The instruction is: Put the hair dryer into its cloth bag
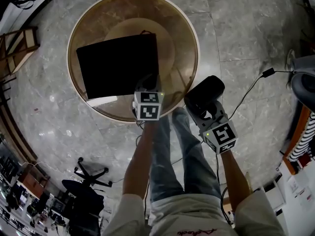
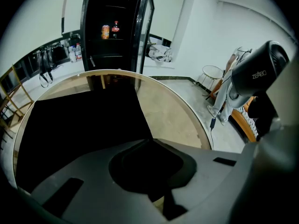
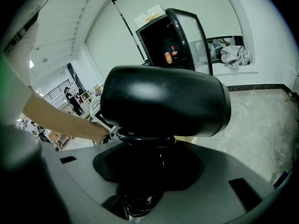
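Round tan table, black cloth bag lying flat, perhaps white paper beneath

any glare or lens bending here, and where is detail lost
Head view: strong fisheye bending; black cloth bag on the round tan table reads as a featureless patch. Left gripper view: bag equally detailless. Right gripper view: soft glare across the black hair dryer.

head: we look steeply down on the round counter | gripper views: we sit low, facing the black fridge | all share the hair dryer
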A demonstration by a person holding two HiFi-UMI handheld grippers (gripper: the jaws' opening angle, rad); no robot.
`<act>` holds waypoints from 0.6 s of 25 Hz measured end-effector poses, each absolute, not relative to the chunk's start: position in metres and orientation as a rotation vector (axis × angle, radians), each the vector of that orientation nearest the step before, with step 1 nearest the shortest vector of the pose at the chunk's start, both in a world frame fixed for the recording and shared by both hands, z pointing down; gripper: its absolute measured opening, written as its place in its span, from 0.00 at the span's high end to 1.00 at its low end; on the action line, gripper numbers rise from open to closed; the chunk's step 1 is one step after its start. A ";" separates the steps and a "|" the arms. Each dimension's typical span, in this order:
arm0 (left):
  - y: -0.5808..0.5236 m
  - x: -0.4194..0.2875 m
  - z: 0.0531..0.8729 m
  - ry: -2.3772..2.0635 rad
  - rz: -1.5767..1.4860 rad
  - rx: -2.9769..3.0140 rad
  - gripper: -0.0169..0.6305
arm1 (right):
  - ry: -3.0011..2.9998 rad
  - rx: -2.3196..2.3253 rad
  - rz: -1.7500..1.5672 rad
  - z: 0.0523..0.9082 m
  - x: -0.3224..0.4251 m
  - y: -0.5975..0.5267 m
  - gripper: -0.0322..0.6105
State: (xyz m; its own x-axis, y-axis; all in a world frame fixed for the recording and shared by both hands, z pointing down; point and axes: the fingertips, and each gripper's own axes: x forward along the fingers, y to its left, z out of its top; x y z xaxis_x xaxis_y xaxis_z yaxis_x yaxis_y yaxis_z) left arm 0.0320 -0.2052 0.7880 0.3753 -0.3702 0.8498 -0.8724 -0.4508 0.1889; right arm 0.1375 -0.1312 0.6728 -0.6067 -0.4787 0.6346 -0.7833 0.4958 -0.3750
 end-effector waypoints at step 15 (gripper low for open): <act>-0.206 0.002 0.736 -1.221 0.719 1.986 0.92 | -2.281 1.008 0.899 0.674 0.136 -0.130 0.64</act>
